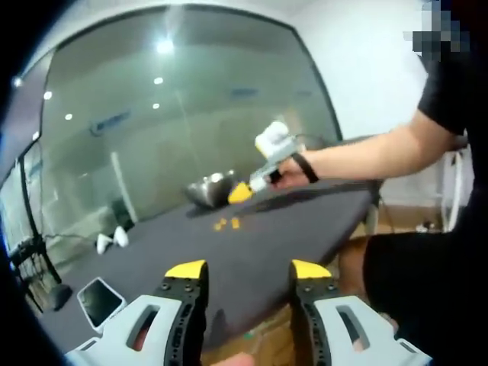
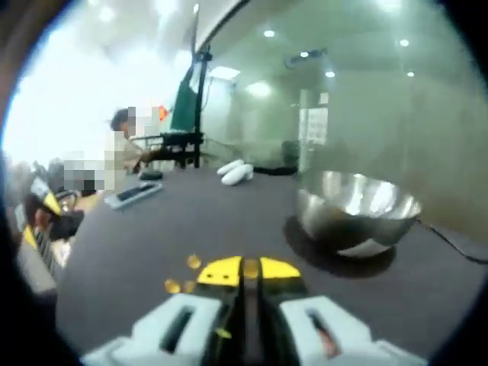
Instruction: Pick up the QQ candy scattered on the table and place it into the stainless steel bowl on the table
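Note:
The stainless steel bowl [image 2: 358, 210] stands on the dark table, ahead and to the right of my right gripper [image 2: 248, 271]. That gripper's yellow-tipped jaws are shut, with a small orange QQ candy [image 2: 250, 266] pinched at the tips. A few more candies [image 2: 194, 261] lie on the cloth just left of the jaws. In the left gripper view, the right gripper [image 1: 242, 192] is held by a hand right beside the bowl [image 1: 210, 189], above two candies [image 1: 227, 223]. My left gripper [image 1: 248, 271] hangs open and empty off the table's near edge.
A phone [image 1: 99, 301] lies at the table's left corner, with two white objects [image 1: 110, 240] farther along that side. A glass wall stands behind the table [image 1: 290, 229]. A seated person [image 2: 122, 145] is beyond the far end. The phone [image 2: 137, 192] and white objects [image 2: 236, 171] lie past the candies.

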The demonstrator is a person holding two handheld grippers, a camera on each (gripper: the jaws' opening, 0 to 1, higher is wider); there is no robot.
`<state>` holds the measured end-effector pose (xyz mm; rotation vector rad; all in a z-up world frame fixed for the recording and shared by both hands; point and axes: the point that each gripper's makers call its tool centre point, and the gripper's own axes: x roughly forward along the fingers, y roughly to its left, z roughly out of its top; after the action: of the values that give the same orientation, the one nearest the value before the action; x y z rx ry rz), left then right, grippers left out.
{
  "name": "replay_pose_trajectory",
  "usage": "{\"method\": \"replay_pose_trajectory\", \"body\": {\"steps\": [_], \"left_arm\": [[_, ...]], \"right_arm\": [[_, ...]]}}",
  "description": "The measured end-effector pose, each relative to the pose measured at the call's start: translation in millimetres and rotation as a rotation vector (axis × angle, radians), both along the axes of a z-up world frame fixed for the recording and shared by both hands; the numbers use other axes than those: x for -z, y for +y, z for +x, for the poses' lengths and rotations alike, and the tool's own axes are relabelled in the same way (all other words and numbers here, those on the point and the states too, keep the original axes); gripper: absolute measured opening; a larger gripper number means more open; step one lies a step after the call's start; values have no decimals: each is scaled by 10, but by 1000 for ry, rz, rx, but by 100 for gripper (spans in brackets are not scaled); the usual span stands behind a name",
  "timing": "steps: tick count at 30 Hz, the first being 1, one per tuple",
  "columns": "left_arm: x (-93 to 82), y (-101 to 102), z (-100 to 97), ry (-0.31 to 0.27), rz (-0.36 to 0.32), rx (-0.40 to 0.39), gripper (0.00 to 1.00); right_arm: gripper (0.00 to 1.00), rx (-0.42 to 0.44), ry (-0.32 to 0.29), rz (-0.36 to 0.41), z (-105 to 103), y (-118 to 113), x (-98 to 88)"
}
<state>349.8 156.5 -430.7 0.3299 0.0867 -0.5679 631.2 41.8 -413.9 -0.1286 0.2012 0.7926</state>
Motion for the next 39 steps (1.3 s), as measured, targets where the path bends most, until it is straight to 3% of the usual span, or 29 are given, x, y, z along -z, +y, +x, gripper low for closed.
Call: {"method": "replay_pose_trajectory", "body": {"steps": [3, 6, 8, 19, 22, 24, 27, 29, 39], "left_arm": [[12, 17, 19, -1, -14, -15, 43], [33, 20, 25, 2, -9, -15, 43], [27, 17, 19, 2, -9, -13, 43], [40, 15, 16, 19, -6, -5, 45], [34, 38, 14, 18, -16, -10, 45], [37, 57, 14, 17, -16, -16, 44], [6, 96, 22, 7, -25, -34, 44], [-11, 119, 30, 7, -36, -36, 44], [49, 37, 38, 16, -27, -7, 44]], "right_arm": [[8, 68, -105, -3, 181, -124, -353], [8, 125, -113, 27, 392, -229, -501], [8, 138, -133, 6, 489, -255, -608], [8, 167, -141, -22, 968, -173, -792], [8, 248, -157, -34, 1096, -273, -819], [10, 243, -140, -16, 1060, -258, -813], [21, 257, -87, 30, 1078, -290, -769], [19, 248, -78, 43, 1042, -289, -760], [18, 242, -113, 21, 852, -441, -726]]}}
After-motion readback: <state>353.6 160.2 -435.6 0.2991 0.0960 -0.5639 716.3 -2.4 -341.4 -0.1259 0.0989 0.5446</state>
